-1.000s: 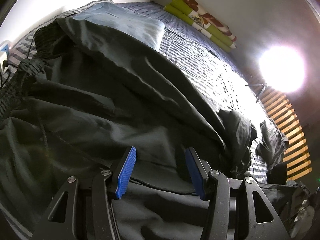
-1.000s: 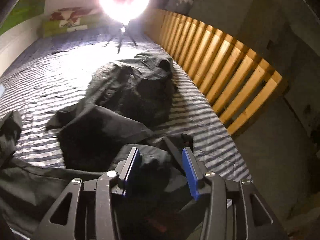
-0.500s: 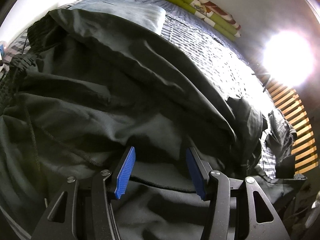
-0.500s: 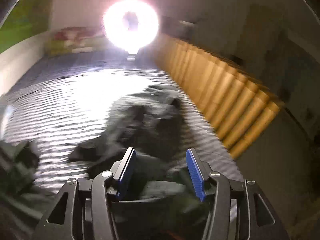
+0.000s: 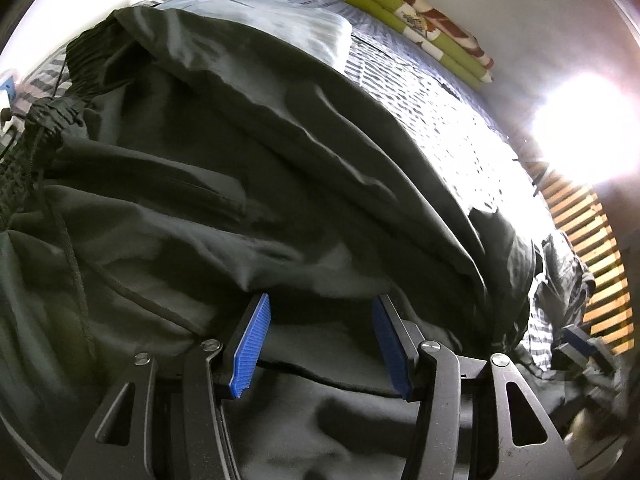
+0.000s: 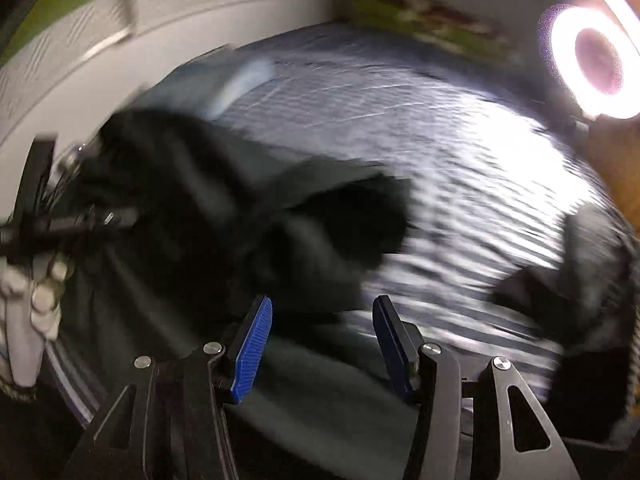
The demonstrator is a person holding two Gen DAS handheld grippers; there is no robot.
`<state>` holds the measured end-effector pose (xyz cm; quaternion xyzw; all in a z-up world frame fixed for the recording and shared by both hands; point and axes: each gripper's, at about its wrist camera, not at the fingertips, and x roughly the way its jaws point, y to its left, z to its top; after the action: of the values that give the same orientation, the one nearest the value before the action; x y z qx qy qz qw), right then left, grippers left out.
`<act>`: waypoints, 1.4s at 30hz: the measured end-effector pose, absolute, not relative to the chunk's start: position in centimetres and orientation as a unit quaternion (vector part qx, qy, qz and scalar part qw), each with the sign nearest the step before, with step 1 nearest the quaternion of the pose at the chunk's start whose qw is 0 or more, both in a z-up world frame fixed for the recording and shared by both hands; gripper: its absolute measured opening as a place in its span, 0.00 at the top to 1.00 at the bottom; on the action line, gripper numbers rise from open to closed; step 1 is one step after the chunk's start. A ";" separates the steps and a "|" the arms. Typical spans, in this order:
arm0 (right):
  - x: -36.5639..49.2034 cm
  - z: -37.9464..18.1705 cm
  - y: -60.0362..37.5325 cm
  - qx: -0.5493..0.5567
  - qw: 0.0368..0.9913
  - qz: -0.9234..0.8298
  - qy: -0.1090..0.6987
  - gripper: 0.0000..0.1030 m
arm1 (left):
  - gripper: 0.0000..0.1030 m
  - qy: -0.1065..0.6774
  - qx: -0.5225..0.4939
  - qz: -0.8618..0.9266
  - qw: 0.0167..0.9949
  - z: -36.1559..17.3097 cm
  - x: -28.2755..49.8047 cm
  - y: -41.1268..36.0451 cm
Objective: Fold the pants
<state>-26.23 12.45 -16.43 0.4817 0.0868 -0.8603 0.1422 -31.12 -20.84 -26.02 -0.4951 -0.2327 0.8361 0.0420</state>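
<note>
left gripper (image 5: 320, 340): jaws apart, blue pads clear of the cloth; dark fabric runs below and between them, nothing pinched.
right gripper (image 6: 322, 344): jaws apart, nothing pressed between the pads; view is motion-blurred.
pants (image 5: 248, 184): dark, rumpled, spread on the bed right in front of the left gripper; elastic waistband (image 5: 24, 152) with drawstring at the left edge of that view, legs running away to the right. In the right wrist view the pants (image 6: 224, 216) lie left of centre, a bunched dark end near the middle.
bed (image 5: 432, 120): striped sheet, bright glare on the far side.
folded light-blue cloth (image 5: 288, 12): on the bed just behind the pants.
green patterned blanket (image 5: 424, 12): folded at the far end of the bed, by the wall.
second dark garment (image 5: 568, 280): crumpled near the slatted rail (image 5: 592, 264), apart from the pants.
ring light (image 6: 600, 60): on, right side.
gloved hand (image 6: 32, 304): left edge of the right wrist view, holding black gear; blurred.
</note>
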 end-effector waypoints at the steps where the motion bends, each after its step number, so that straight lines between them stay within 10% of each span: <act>1: -26.4 -17.3 11.2 0.485 0.155 -0.856 0.092 0.53 | 0.45 -0.235 -0.494 0.836 0.042 -26.0 -31.2 -21.0; 12: -27.9 -22.0 5.8 0.481 0.164 -0.835 0.209 0.50 | 0.45 -0.244 -0.493 0.834 0.038 -26.2 -31.9 -21.2; 16: -29.8 -20.6 10.9 0.518 0.160 -0.835 0.095 0.92 | 0.45 -0.241 -0.492 0.836 0.039 -26.1 -32.1 -21.0; 29: -29.5 -9.5 30.8 0.436 0.024 -0.896 -0.083 0.92 | 0.45 -0.219 -0.496 0.839 0.040 -26.5 -33.1 -18.7; 42: -28.1 -4.7 42.2 0.368 -0.152 -0.915 -0.069 0.93 | 0.43 -0.207 -0.498 0.841 0.039 -26.6 -34.0 -17.7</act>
<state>-28.09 42.20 -4.67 0.3684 -0.0687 -0.9146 -0.1521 -34.05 -17.67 -26.63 -0.4979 -0.2066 0.8413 0.0395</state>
